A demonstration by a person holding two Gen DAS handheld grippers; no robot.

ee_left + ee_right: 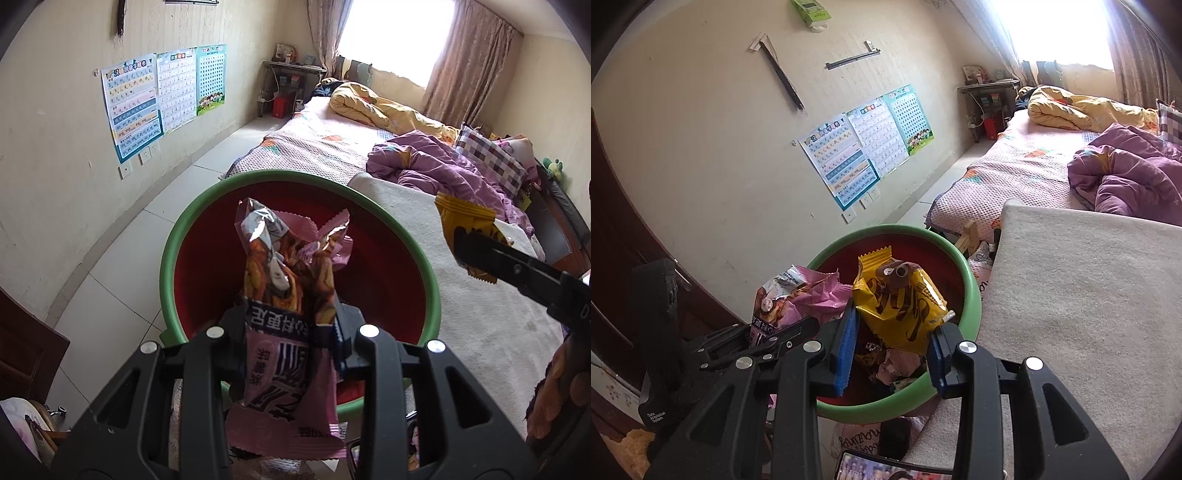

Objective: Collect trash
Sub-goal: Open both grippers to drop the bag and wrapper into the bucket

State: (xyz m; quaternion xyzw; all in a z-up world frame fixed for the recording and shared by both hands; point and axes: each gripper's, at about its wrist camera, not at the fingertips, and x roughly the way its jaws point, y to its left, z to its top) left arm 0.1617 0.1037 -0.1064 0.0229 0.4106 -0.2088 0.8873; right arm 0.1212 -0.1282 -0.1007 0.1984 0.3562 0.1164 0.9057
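Observation:
My left gripper (291,321) is shut on a pink snack wrapper (288,295) and holds it over the red bin with a green rim (173,236). My right gripper (892,328) is shut on a yellow snack wrapper (901,306) above the same bin (973,295). The bin holds several crumpled wrappers (894,363). The yellow wrapper (469,230) and the right gripper also show at the right of the left wrist view. The pink wrapper (790,302) and the left gripper show at the left of the right wrist view.
A bed with a white blanket (1071,295), a purple quilt (436,166) and a yellow quilt (369,105) lies to the right. A wall with posters (147,99) is on the left, with tiled floor (129,240) between. A small desk (291,74) stands at the far end.

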